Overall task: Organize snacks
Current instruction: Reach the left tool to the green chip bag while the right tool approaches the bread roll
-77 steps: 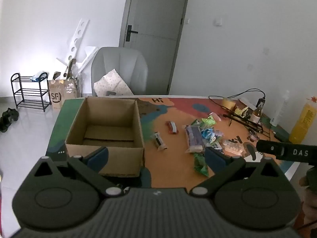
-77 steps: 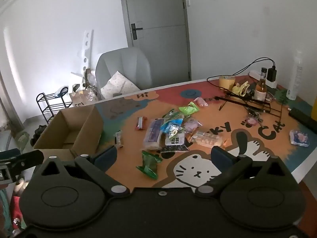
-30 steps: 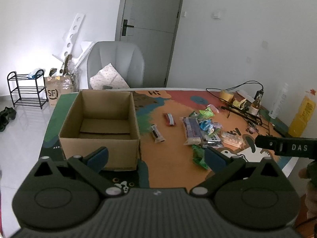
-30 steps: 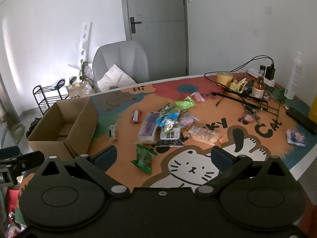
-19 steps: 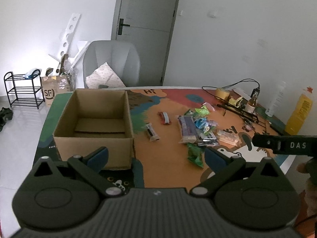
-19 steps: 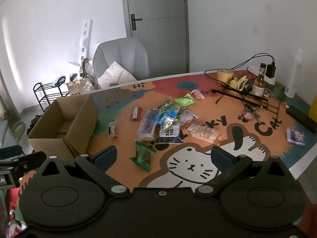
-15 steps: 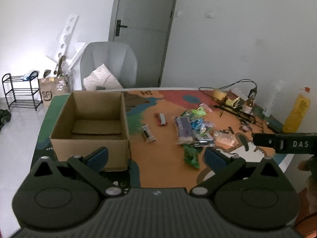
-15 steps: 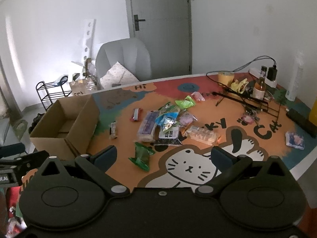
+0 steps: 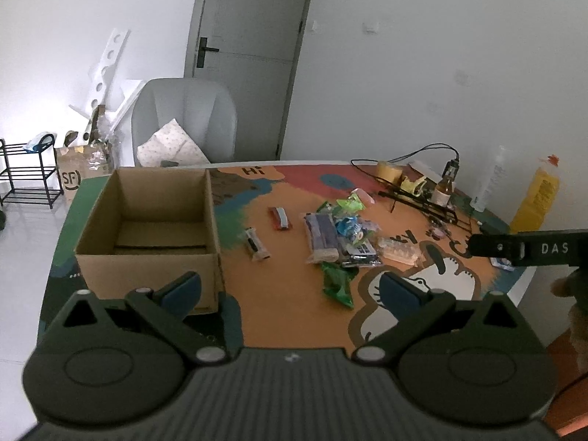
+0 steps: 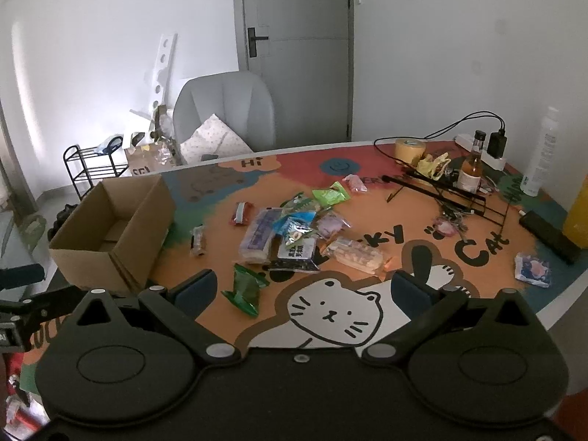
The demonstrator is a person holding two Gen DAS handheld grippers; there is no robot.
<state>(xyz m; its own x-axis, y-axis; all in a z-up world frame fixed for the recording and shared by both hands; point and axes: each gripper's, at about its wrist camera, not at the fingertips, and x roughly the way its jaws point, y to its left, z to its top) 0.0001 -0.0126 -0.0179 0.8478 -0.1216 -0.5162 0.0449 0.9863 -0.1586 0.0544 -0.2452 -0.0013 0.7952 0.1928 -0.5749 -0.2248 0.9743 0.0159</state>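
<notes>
1. As both grippers draw back from the table, the left gripper [image 9: 288, 286] hangs with its jaws spread and nothing between them; the cardboard box [image 9: 147, 228] sits just ahead on its left.
2. The right gripper [image 10: 299, 288] is likewise parted and bare, with the green packet [image 10: 245, 286] just beyond its left finger and the snack pile [image 10: 294, 231] farther ahead.
3. The wider view suggests no pick has begun; every snack remains outside the box.

Ahead of us we see white walls, a grey door [image 9: 253, 58], a grey chair [image 9: 183, 117] and a black rack [image 9: 25, 176] far left.
</notes>
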